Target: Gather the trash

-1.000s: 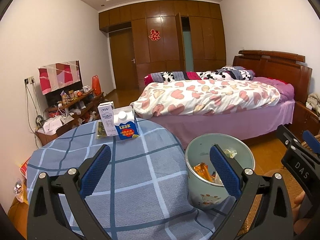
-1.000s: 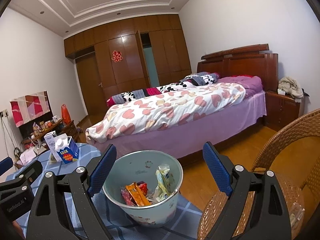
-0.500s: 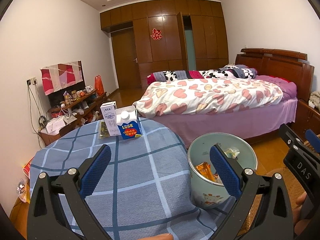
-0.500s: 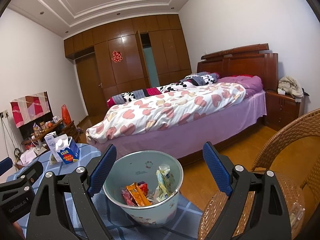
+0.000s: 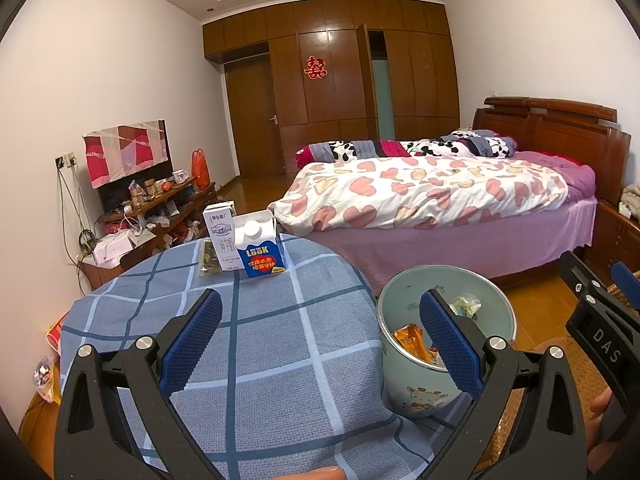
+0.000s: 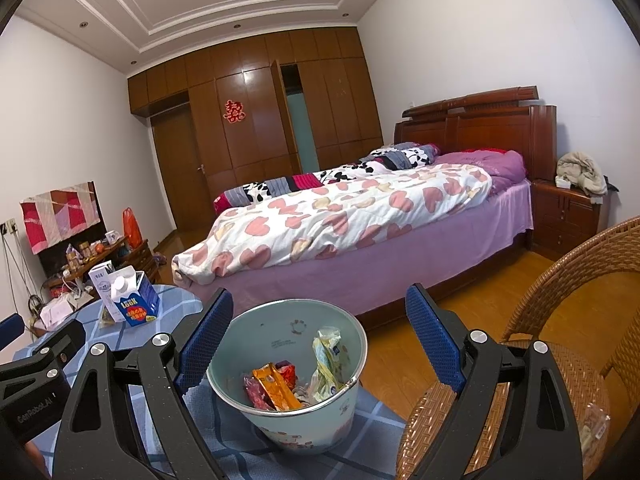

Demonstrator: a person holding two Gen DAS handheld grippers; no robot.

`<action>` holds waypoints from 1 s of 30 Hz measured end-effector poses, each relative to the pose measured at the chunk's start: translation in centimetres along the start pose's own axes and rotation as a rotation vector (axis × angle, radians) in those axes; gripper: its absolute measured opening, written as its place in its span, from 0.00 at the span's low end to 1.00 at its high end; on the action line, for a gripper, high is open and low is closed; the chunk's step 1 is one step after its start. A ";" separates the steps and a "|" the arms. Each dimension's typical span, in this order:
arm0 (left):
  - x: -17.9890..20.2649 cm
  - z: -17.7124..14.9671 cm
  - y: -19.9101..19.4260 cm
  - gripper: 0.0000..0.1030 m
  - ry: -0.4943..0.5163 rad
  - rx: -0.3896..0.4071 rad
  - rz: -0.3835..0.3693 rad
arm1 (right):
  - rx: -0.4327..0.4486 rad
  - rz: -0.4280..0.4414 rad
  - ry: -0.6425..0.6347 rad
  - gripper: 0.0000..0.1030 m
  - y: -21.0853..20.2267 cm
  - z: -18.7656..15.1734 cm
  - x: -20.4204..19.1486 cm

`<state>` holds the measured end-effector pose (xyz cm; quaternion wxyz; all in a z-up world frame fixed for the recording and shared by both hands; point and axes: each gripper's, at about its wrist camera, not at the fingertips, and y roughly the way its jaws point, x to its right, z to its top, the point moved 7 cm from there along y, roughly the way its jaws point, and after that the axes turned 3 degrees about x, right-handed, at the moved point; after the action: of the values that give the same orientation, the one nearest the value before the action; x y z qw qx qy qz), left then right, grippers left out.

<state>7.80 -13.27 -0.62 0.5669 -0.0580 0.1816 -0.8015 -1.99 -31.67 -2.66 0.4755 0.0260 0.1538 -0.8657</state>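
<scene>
While both tools are held above the near edge of the round surface [image 5: 280,344] with its blue checked cloth, nothing is gripped by either. The left gripper [image 5: 320,332] is seen with its jaws spread wide, the blue pads well apart and only open cloth between them. The right gripper [image 6: 318,330] is likewise held wide open, its jaws framing the trash bucket [image 6: 340,420] from above without touching it.

The pale green bucket is stood upright at the near right edge of the surface, and its rim [image 5: 508,308] is partly hidden behind the left tool's right finger. Inside it, an orange snack wrapper [image 6: 276,386], a red wrapper [image 6: 256,394] and a crumpled pale packet [image 6: 326,360] are piled against the bottom.

At the far side of the surface, two cartons are found standing upright and touching: a blue-and-white carton [image 5: 259,248] marked LOOK with a white cap, and a taller white carton [image 5: 219,236] just left of it. A flat dark sachet [image 5: 209,260] is laid on the cloth beside the white carton's left.

A wicker chair [image 6: 560,292] is seen near right, off the surface. A bed [image 5: 440,200] with a heart-patterned quilt is spread across the far right of the room.
</scene>
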 end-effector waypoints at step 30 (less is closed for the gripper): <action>-0.3 -0.2 -0.1 0.94 -0.007 -0.014 -0.009 | 0.002 -0.003 0.002 0.84 0.0 -0.3 0.0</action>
<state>7.78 -12.94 -0.77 0.5635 -0.0657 0.1852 -0.8024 -2.05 -31.56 -2.98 0.4742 0.0273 0.1533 -0.8665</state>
